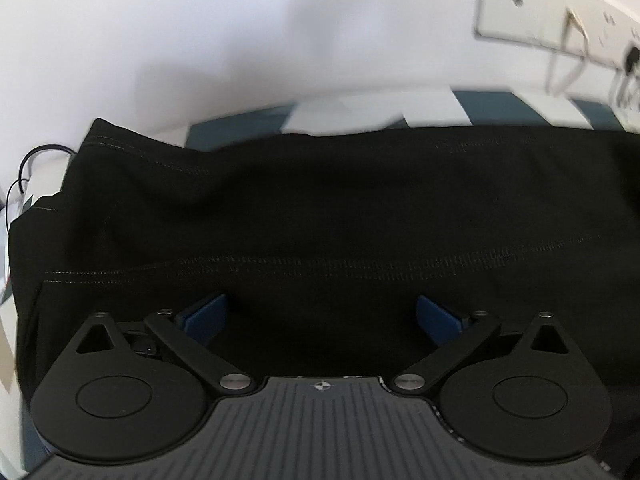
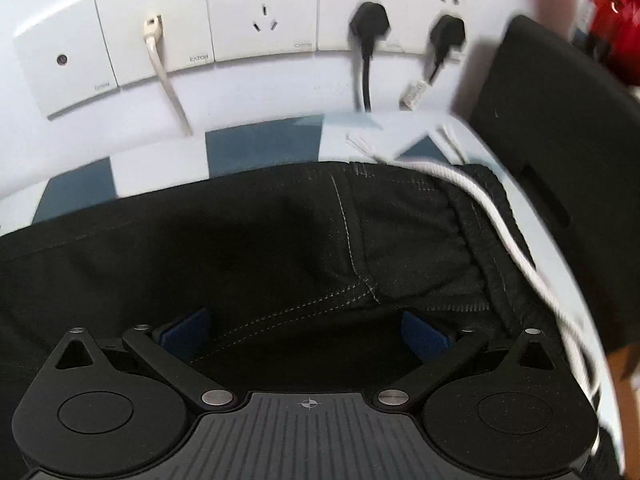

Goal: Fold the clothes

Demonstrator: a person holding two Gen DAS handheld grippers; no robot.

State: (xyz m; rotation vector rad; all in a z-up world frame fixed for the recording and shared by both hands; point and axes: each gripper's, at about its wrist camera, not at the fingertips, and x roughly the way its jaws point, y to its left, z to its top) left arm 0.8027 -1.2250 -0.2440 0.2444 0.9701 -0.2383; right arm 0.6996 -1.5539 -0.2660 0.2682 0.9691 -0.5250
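The left gripper (image 1: 322,316) stands wide open, its blue pads on either side of black cloth and gripping nothing. The right gripper (image 2: 306,332) is spread just as wide, also with nothing clamped. Both hover low over a pair of black shorts (image 2: 256,248), which lies spread across the checked blue-and-white cloth (image 2: 160,168) on the desk. The left gripper is above a stitched hem (image 1: 320,264). The right one is near the elastic waistband (image 2: 484,240), where a white drawstring (image 2: 504,232) trails off to the side.

Whether the shorts lie flat awaiting a fold or already doubled over, I cannot tell; layers of dark cloth hide each other. For a clean fold, each gripper should probably pinch every layer at an edge, and the two should lift together. The drawstring may snag a finger. Behind, wall sockets (image 2: 264,12) with black plugs (image 2: 368,20) stand close.
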